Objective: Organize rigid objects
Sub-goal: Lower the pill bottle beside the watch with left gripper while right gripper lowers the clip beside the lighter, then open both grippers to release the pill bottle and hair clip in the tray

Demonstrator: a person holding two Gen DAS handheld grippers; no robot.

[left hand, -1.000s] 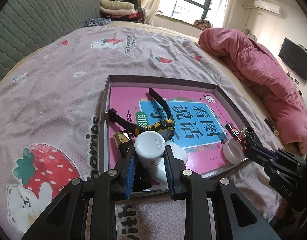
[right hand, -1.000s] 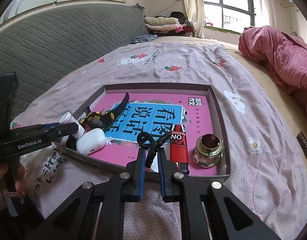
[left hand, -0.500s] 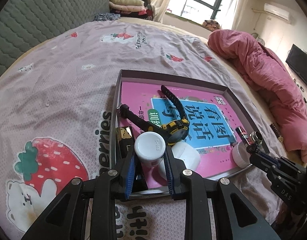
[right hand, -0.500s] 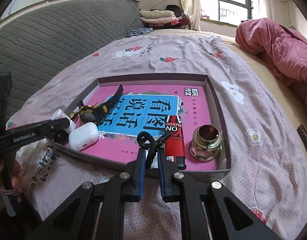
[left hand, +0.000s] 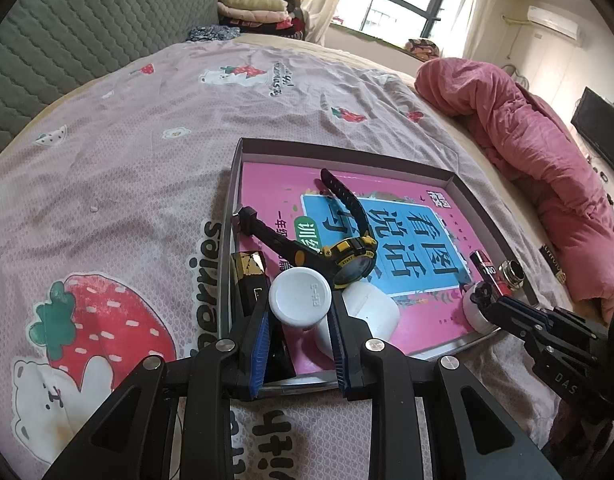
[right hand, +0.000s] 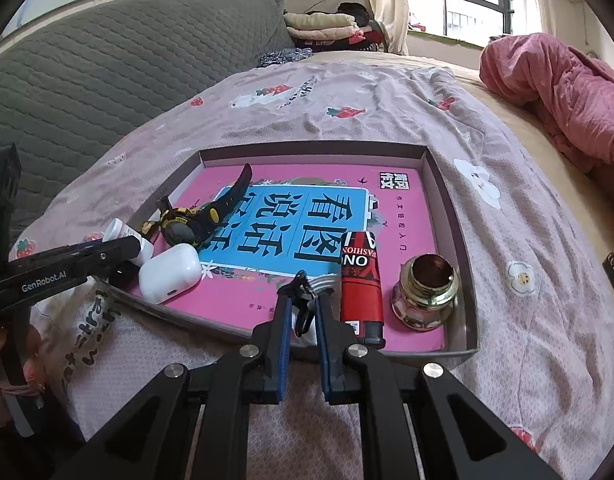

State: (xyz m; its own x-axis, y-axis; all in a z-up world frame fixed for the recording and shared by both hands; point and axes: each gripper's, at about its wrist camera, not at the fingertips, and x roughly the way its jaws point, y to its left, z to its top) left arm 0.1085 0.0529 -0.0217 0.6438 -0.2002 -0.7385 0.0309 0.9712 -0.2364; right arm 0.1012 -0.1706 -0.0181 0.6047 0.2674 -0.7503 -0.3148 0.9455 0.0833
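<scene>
both hand-held grippers closer to tray | left grips white bottle | right grips black clip

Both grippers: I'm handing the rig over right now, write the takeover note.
Left gripper: shut on white bottle, over the tray's near-left corner.
Right gripper: shut on black clip, at the tray's near edge.
In the tray: watch, earbud case, red lighter, gold jar, black-gold box.
Left: set down bottle and clip, release.
</scene>
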